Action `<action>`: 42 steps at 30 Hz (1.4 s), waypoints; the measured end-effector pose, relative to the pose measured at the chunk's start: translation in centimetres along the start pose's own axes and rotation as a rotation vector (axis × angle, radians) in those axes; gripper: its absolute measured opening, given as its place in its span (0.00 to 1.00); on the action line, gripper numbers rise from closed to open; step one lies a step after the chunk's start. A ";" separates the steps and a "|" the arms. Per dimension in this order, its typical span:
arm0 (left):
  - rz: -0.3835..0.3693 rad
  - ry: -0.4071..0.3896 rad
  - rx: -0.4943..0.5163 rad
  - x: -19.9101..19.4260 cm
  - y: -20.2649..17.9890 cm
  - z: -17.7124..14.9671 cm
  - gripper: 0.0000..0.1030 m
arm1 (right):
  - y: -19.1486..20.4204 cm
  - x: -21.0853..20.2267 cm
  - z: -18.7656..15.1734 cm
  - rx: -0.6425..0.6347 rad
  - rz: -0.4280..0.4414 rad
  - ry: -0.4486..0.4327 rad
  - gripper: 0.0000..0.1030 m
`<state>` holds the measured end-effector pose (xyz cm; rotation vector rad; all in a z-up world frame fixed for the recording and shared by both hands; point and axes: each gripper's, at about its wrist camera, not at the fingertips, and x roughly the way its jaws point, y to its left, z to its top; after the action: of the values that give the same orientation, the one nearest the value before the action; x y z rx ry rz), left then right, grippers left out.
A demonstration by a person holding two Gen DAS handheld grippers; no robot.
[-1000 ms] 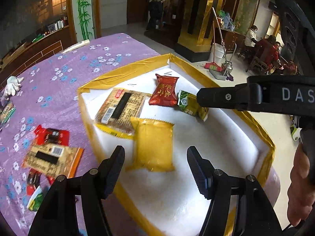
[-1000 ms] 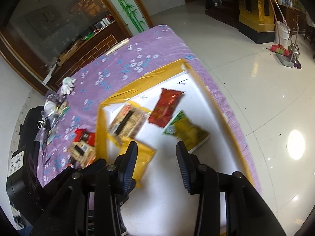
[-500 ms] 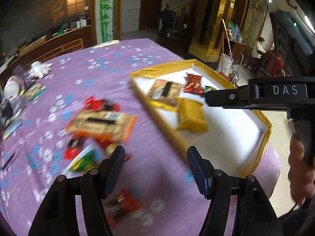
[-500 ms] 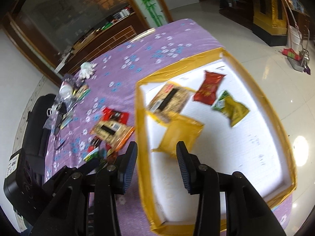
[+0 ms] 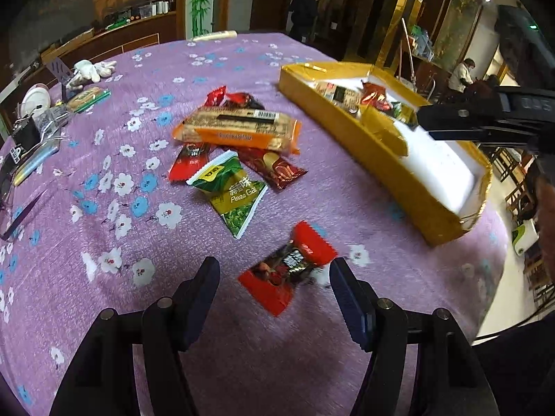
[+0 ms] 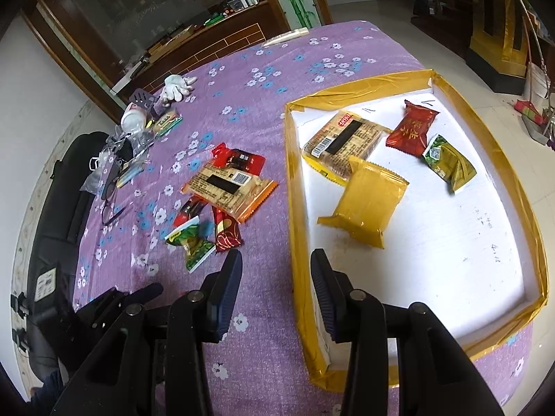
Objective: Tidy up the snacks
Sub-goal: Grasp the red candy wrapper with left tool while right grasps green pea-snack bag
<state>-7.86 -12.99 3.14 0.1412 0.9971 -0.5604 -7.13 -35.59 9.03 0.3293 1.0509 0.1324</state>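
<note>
Hovering over the purple flowered tabletop (image 5: 114,277), the left claw (image 5: 274,298) stands open and empty, its jaws straddling from above a red candy wrapper (image 5: 289,265) that lies flat and alone, nearer the camera than the loose pile. The wrapper's long axis runs diagonally across the gap, one crimped end toward the upper right and the other toward the lower left, so the jaws are not square to it. The risk, as I judge it, is that closing from here would catch only a corner or a crimped tail, letting the slick, thin packet twist, slide on the cloth or slip free on the way to the yellow-edged tray (image 6: 520,187); turning the wrist to meet the narrow width would help. The right claw (image 6: 275,272) hangs partly open and holds nothing, poised above the tray's near wall, and could knock it if lowered. In the tray lie a yellow packet (image 6: 367,204), a biscuit pack (image 6: 341,138), a red candy (image 6: 412,128) and a green pea packet (image 6: 447,161); an orange biscuit pack (image 5: 239,130) and green peas packet (image 5: 232,194) wait outside.
</note>
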 end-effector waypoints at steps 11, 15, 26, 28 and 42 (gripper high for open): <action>0.044 0.011 0.148 2.9 -2.0 0.6 0.43 | -0.8 -1.1 -0.9 0.004 -0.018 -0.013 0.39; 0.093 -0.008 0.078 2.3 -1.3 0.2 0.26 | 0.2 -0.7 -1.1 -0.013 0.003 0.000 0.39; 0.175 -0.046 -0.136 -1.3 4.7 -4.1 0.26 | 7.5 3.2 -0.9 -0.196 0.137 0.094 0.44; 0.176 -0.053 -0.145 -1.8 5.1 -4.7 0.26 | 9.2 5.0 -0.9 -0.242 0.146 0.127 0.45; 0.193 -0.062 -0.084 -1.3 4.5 -4.5 0.26 | 12.7 14.0 0.3 -0.434 -0.011 0.193 0.37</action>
<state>-9.51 -7.08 1.18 0.1431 0.9336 -0.3446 0.65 -19.98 1.72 -0.0842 1.1815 0.3814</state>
